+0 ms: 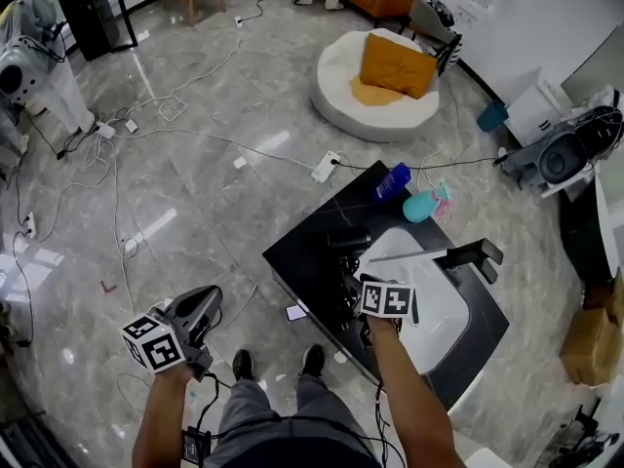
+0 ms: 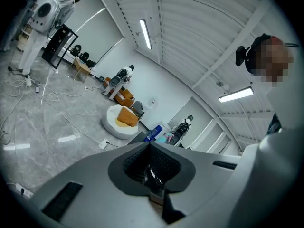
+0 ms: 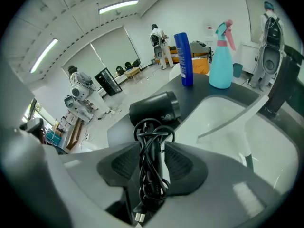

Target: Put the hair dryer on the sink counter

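Room for moving is widest on the person's left, where the grey marble floor [image 1: 195, 213] runs bare apart from loose cables [image 1: 175, 130] and a power strip [image 1: 325, 167]. The left gripper [image 1: 200, 312] hangs over that floor, well apart from the counter. Its jaws are pressed together with nothing between them.

The right gripper [image 3: 153, 146] is over the near-left part of the black sink counter [image 1: 307, 252] and is angled downward. Its jaws are clamped on the handle of the black hair dryer [image 3: 154, 109], pressing on the cord wound round that handle (the plug hangs at the end nearest the gripper's camera). The dryer's barrel lies over the dark strip between the counter's outer edge and the rim of the white basin [image 1: 439, 310]. Whether it rests on the surface or hangs just above it I cannot tell.

Free counter is scarce, since the basin takes most of the top and leaves only narrow dark margins. At the far corner a blue bottle [image 3: 183, 58] and a teal spray bottle [image 3: 220, 65] stand upright just beside each other, well beyond the barrel. The black faucet [image 1: 475, 253] stands at the basin's right side, and its slim spout reaches across the bowl toward the dryer. Past the counter's far edge the floor is open up to a round white cushion [image 1: 375, 115]. A cardboard box [image 1: 590, 344] sits near the counter's right corner.
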### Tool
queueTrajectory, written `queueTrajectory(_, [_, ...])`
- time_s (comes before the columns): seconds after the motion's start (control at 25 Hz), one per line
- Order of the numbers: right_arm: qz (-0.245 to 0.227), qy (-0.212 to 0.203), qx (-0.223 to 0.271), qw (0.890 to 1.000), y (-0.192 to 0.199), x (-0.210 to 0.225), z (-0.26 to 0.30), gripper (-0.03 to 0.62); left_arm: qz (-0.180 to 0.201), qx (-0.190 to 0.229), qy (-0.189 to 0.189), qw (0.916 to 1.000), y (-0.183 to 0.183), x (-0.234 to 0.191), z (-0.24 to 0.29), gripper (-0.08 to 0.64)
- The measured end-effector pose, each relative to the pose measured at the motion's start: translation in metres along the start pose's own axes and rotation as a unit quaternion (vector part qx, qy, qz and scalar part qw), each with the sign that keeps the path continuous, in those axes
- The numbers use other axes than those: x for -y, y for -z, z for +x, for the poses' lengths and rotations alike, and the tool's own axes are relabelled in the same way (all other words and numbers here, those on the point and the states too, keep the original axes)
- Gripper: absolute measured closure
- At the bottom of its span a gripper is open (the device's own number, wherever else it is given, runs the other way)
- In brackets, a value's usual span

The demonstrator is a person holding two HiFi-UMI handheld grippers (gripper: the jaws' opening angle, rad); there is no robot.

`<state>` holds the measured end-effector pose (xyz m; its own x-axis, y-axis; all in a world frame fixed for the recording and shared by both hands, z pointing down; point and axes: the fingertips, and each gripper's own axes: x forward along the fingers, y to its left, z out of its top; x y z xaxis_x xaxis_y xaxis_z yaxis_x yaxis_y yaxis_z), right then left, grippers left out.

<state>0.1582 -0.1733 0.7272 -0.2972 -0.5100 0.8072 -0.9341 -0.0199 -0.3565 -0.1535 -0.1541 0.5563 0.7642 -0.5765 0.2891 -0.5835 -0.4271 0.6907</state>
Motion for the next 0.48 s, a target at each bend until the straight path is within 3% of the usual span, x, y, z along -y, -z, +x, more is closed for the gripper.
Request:
queueTrajectory(0.12, [0.001, 0.004, 0.012, 1.000, -0.004, 0.008, -0.013, 0.445, 0.013, -0.001, 0.008, 0.9999, -0.004, 0.012, 0.001, 0.555])
queueTrajectory(0.48, [0.002, 0.001, 0.013, 1.000, -0.003, 0.016, -0.023, 0.445, 0.016, -0.005, 0.005, 0.9998, 0.000, 0.020, -0.009, 0.555])
